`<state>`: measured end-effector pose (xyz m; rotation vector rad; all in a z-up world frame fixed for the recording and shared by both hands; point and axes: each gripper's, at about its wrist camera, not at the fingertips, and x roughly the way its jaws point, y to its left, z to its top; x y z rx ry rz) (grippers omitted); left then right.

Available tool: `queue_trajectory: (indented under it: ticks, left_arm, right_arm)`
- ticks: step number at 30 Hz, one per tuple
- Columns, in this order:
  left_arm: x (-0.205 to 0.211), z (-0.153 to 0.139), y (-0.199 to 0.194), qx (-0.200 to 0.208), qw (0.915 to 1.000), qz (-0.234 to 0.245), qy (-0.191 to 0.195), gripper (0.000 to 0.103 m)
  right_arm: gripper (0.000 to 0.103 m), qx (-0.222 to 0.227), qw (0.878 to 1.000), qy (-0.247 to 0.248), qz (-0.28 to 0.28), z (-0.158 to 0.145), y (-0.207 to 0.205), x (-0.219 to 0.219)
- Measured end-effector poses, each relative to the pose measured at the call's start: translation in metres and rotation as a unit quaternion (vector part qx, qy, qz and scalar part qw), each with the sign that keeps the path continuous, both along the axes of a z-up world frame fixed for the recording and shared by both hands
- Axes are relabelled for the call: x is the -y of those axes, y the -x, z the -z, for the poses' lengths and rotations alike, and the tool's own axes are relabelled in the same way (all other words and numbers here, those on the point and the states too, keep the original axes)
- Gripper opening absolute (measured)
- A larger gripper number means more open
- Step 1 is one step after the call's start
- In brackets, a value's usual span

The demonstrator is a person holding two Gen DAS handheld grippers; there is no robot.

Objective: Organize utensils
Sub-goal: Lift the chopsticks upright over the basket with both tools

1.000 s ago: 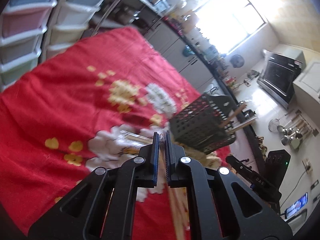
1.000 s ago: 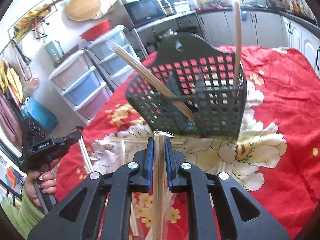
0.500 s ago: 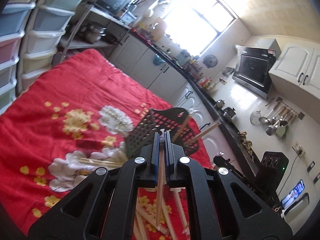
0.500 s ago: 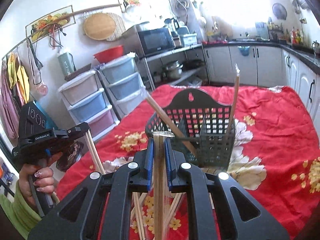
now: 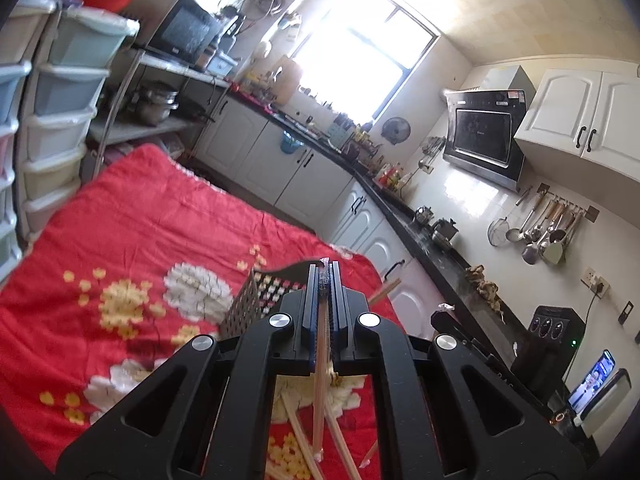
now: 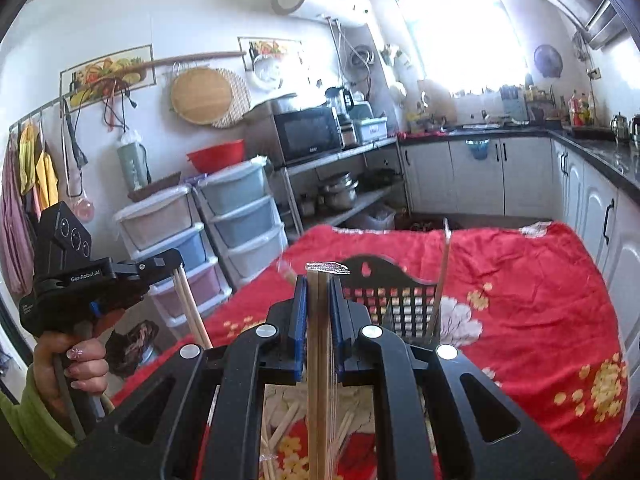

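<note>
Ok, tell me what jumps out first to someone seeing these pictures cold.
The red floral cloth spreads over the whole work surface, with a dark slotted basket standing on it that already holds chopsticks. Each gripper is shut on wrapped chopsticks: the right gripper in the foreground, the left gripper likewise. More chopsticks lie loose on the cloth below.

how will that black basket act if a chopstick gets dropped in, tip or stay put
The black basket looks like light mesh plastic, so it may shift easily. It sits on a soft red cloth, which probably makes it wobbly. The chopstick already leaning inside it could pull it sideways.
</note>
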<state>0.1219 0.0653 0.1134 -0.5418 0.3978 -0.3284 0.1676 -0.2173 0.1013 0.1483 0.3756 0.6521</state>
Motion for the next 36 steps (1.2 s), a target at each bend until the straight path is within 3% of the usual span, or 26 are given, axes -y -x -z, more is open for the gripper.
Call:
queue_trajectory:
  ticks: [20, 27, 36]
  left_arm:
    - [-0.001, -0.065, -0.030, 0.079, 0.9939, -0.065, -0.043, 0.002]
    - [-0.005, -0.072, -0.041, 0.092, 0.9904, -0.091, -0.047, 0.002]
    - [0.002, -0.070, -0.052, 0.111, 0.9841, -0.122, -0.067, 0.002]
  right_arm:
    - [0.011, 0.111, 0.993, -0.023, 0.033, -0.051, -0.037, -0.015]
    - [0.011, 0.153, 0.986, -0.039, 0.048, -0.062, -0.051, -0.023]
    - [0.011, 0.211, 0.975, -0.026, 0.070, -0.064, -0.061, -0.036]
